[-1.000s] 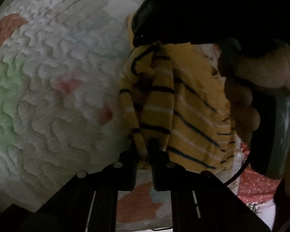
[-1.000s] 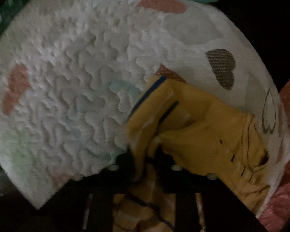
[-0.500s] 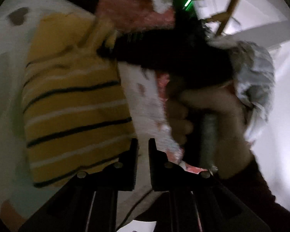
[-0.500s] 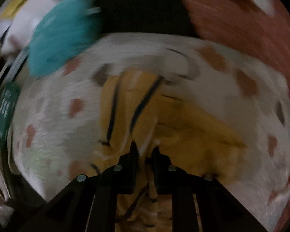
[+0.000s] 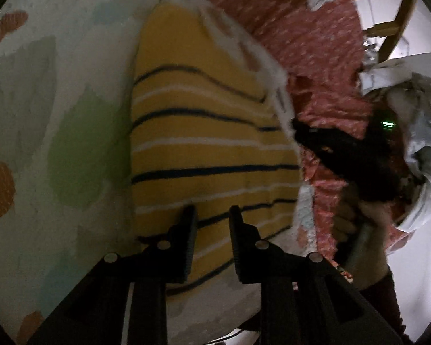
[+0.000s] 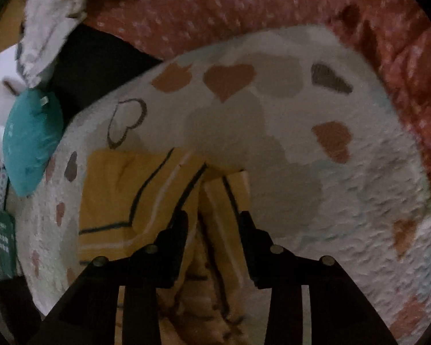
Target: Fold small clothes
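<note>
Directly ahead of the left hand-held gripper (image 5: 212,215), the yellow striped garment (image 5: 209,132) lies folded flat on the white heart-patterned blanket (image 5: 57,92). This gripper's two fingers stand narrowly apart with nothing between them, their tips over the garment's near edge. Off to its right, the right hand-held gripper (image 5: 330,146) shows as a dark shape, with the person's hand (image 5: 359,230) around its handle; its tip is beside the garment's right edge, over the blanket's border. Beyond that lies a red dotted quilt (image 5: 316,43), and farther right a crumpled pale cloth (image 5: 422,143) and a wooden frame (image 5: 393,23).

From the right wrist view, the right hand-held gripper (image 6: 212,221) is also parted, with a moderate gap and nothing clamped. The garment (image 6: 123,189) sits just in front of and beneath its fingers, reaching to the left, with a looser, bunched part directly below. Farther out the blanket (image 6: 301,143) spreads ahead and right. Far left rests a teal cloth (image 6: 31,141); the quilt (image 6: 244,8) curves across the far side.
</note>
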Tool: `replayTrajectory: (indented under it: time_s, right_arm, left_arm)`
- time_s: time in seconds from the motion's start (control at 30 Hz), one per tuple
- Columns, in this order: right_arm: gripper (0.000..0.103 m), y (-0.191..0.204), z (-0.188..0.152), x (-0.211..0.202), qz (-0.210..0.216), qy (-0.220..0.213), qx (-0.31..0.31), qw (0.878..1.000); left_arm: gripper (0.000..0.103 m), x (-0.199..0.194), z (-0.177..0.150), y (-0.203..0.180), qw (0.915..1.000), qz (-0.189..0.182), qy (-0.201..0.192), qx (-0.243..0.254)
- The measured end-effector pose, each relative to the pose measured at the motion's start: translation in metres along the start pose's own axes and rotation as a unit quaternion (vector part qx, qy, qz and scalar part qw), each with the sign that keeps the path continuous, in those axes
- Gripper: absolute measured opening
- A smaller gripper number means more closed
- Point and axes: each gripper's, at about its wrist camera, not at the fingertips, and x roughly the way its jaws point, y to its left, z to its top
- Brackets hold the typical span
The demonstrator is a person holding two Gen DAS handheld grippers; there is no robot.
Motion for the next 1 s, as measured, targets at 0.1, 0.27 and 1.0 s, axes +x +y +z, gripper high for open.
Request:
replayTrajectory:
  time_s: [0.1,0.27,1.0]
  right_arm:
    - [0.039,0.015,-0.014,-0.012,0.031,0.001,-0.017,0.999]
    - [0.057,0.03,-0.051,0.001,0.022,0.024,-0.031,0.999]
    - [0.014,0.02,-0.063,-0.01,0.052,-0.014,0.037,0.998]
  left_arm:
    - [0.02,0.009,-0.002,-0.002,0.9998,0.014,0.005,0.014]
    - [0.02,0.006,-0.002,-0.005,0.9995,0.017,0.007,0.028]
    - [0.025,0.029,-0.017,-0.02,0.9928,0.086,0.048,0.068]
